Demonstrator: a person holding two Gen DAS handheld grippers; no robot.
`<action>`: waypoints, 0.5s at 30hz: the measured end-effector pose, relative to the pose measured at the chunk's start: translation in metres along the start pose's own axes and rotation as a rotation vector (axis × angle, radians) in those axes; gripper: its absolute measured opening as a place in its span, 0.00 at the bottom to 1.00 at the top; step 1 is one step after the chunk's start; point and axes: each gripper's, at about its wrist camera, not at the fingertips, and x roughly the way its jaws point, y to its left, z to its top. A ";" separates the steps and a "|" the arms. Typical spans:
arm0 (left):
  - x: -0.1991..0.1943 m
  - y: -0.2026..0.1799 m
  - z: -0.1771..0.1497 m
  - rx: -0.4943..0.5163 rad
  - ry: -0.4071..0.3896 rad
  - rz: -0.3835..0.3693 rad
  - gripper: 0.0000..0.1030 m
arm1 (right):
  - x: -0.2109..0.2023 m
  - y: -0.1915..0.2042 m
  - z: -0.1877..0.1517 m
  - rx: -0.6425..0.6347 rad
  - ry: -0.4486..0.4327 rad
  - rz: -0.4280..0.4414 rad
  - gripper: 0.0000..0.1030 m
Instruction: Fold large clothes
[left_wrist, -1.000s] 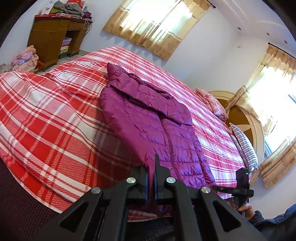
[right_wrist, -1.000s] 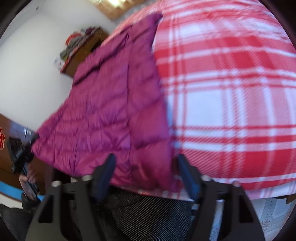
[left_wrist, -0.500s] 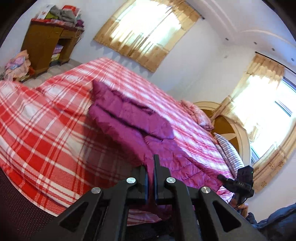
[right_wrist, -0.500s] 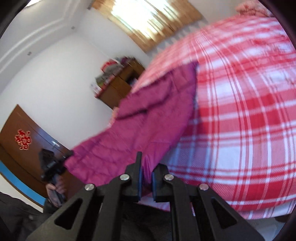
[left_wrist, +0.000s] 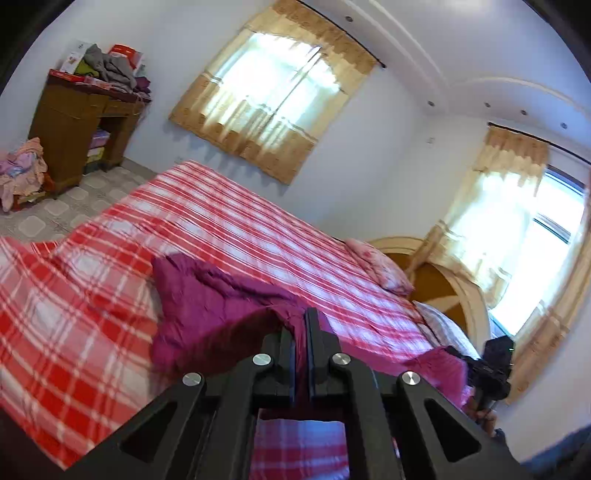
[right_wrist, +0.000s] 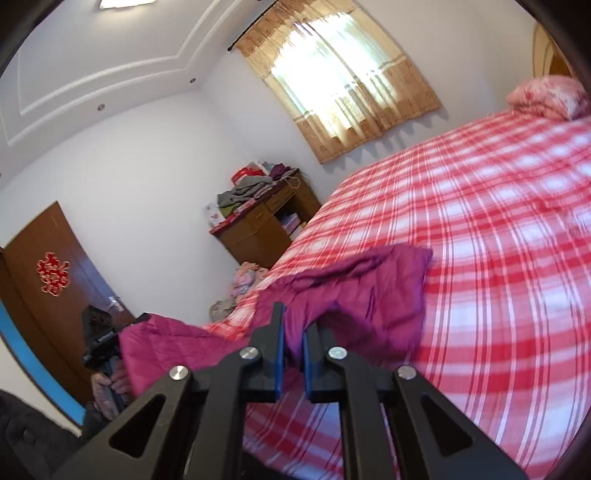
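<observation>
Hem of the purple jacket (left_wrist: 207, 306) pinched in both our grippers, left (left_wrist: 301, 332) and right (right_wrist: 291, 332); its body trails toward twelve o'clock across the bed (left_wrist: 92, 295).

Jacket (left_wrist: 207, 306): magenta-purple, quilted. Bedspread (right_wrist: 498, 258): red, pink and white plaid. Pillow (left_wrist: 380, 264): mottled pink. Second pillow (left_wrist: 443, 328): white with thin dark stripes. Curtains (right_wrist: 351, 85): tan-gold, patterned border. Walls: white. Cabinet (left_wrist: 70, 129): brown wood. Door (right_wrist: 44, 280): dark brown, red emblem. Hand-held grippers: black; right hand-held gripper (right_wrist: 291, 343) pads blue.
</observation>
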 end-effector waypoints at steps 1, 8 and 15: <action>0.011 0.005 0.009 -0.005 0.000 0.020 0.03 | 0.008 -0.003 0.009 -0.002 -0.004 -0.002 0.11; 0.111 0.052 0.065 -0.105 0.018 0.192 0.03 | 0.106 -0.041 0.089 -0.039 -0.011 -0.132 0.11; 0.219 0.107 0.072 -0.136 0.084 0.438 0.03 | 0.225 -0.112 0.108 0.035 0.047 -0.308 0.11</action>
